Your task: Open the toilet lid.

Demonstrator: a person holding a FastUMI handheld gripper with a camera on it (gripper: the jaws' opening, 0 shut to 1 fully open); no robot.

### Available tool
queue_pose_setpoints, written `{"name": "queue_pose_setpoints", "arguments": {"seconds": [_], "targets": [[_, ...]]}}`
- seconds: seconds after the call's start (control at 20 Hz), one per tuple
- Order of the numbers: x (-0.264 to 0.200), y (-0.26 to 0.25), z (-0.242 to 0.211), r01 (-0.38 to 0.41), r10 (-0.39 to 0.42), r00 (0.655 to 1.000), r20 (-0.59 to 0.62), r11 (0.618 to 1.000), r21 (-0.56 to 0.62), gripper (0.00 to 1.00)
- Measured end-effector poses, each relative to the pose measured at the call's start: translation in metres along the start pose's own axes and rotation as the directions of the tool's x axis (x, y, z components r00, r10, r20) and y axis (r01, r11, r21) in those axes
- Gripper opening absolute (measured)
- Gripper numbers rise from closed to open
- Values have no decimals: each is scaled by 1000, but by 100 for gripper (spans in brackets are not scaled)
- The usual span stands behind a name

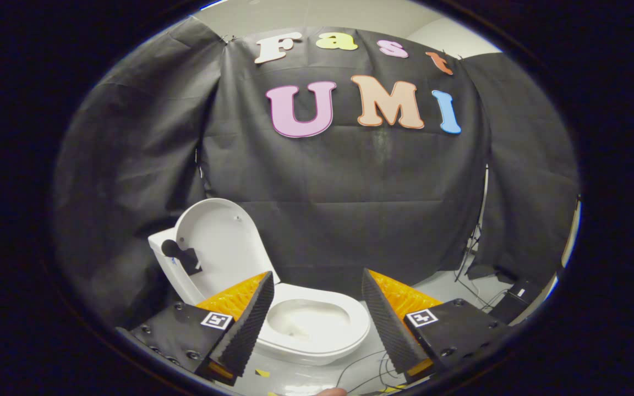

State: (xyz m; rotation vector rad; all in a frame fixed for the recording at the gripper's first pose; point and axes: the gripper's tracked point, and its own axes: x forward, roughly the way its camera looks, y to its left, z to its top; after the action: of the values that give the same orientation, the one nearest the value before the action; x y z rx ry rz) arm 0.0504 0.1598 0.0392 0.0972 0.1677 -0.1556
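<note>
My gripper (pixel 317 291) gapes wide, holding nothing; the lid (pixel 223 242) stands raised beyond my left finger, the bowl (pixel 317 324) between both.

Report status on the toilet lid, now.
Gripper open, fingers apart, holding nothing. Toilet lid up, leaning back on the tank; seat down, bowl exposed. Cables on floor, nothing blocking.

White toilet (pixel 317 330), white lid (pixel 223 242), plain black cloth wall (pixel 350 187), pale grey floor (pixel 438 289), black cables (pixel 361 371).
</note>
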Motion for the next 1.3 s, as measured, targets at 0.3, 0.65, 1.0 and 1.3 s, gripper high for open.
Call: {"name": "queue_pose_setpoints", "arguments": {"seconds": [0.3, 0.65, 1.0, 1.3], "targets": [[2, -19, -14, 21, -23, 999, 38, 999, 32, 99], [17, -5, -12, -47, 39, 990, 136, 997, 60, 99], [16, -38, -22, -17, -9, 987, 158, 987, 162, 98], [13, -43, -36, 7, -18, 993, 113, 995, 96, 98]]}}
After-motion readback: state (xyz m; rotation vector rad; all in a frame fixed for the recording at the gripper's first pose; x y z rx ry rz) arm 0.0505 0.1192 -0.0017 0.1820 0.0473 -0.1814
